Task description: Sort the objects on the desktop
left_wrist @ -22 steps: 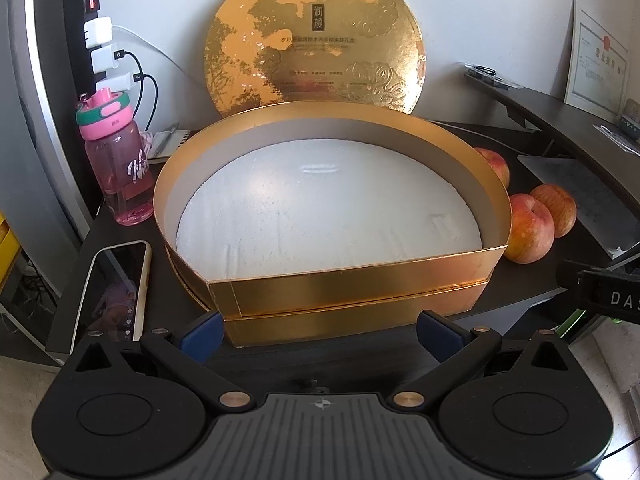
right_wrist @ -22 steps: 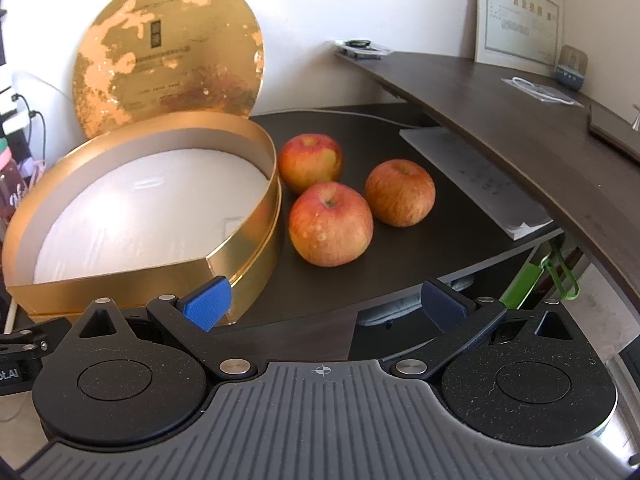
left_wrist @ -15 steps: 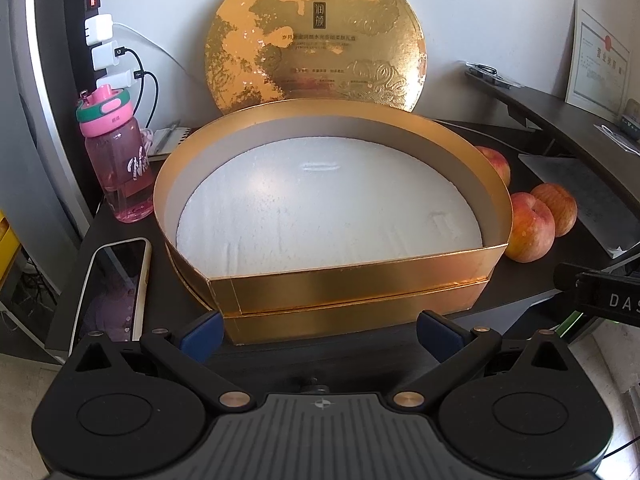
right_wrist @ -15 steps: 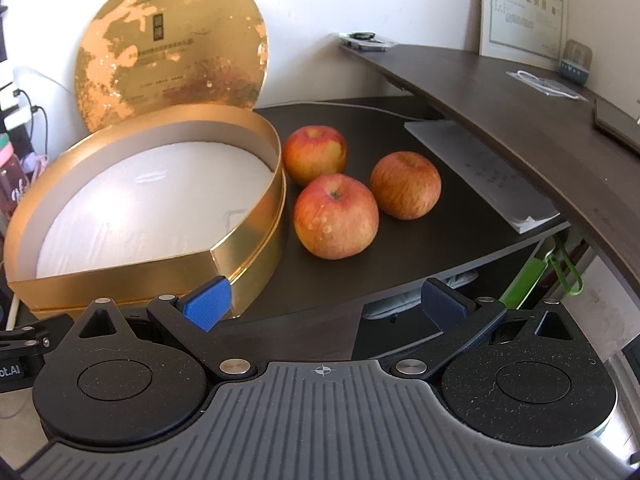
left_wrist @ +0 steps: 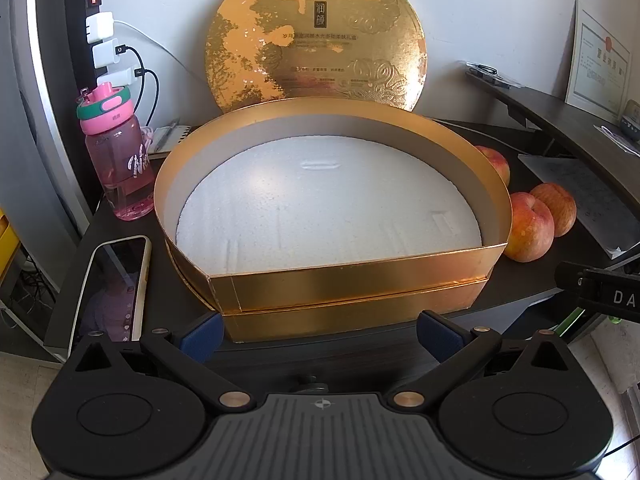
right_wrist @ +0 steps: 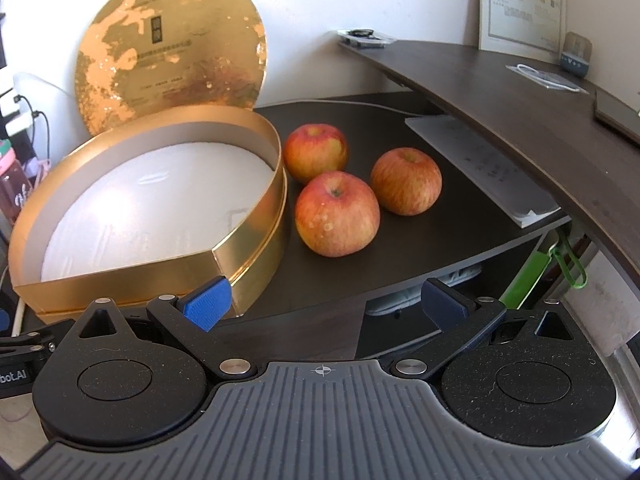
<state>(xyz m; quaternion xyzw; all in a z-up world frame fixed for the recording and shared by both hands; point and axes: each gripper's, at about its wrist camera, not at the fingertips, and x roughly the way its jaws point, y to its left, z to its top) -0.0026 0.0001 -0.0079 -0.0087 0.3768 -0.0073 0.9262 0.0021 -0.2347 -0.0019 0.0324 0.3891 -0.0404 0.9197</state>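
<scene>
A gold gift box [left_wrist: 348,280] [right_wrist: 248,256] with a white foam floor stands open on the dark desk; nothing lies in it. Its round gold lid [left_wrist: 316,40] [right_wrist: 172,64] leans on the wall behind. Three red apples lie to the box's right: the nearest apple [right_wrist: 337,214] [left_wrist: 529,227], a second apple [right_wrist: 406,182] [left_wrist: 558,209] and a far apple [right_wrist: 316,152] [left_wrist: 495,162] partly hidden by the box wall. My left gripper [left_wrist: 320,334] is open before the box's front wall. My right gripper [right_wrist: 325,305] is open, short of the nearest apple.
A pink water bottle [left_wrist: 117,152] and a phone [left_wrist: 114,284] sit left of the box. Chargers hang on a power strip [left_wrist: 90,20]. A paper stack [right_wrist: 480,164] lies right of the apples under a raised dark shelf [right_wrist: 520,96] with a framed certificate [right_wrist: 522,4].
The right gripper has moved closer to the apples, which now look larger and sit more centrally. The left gripper has barely shifted. Both stay open.
</scene>
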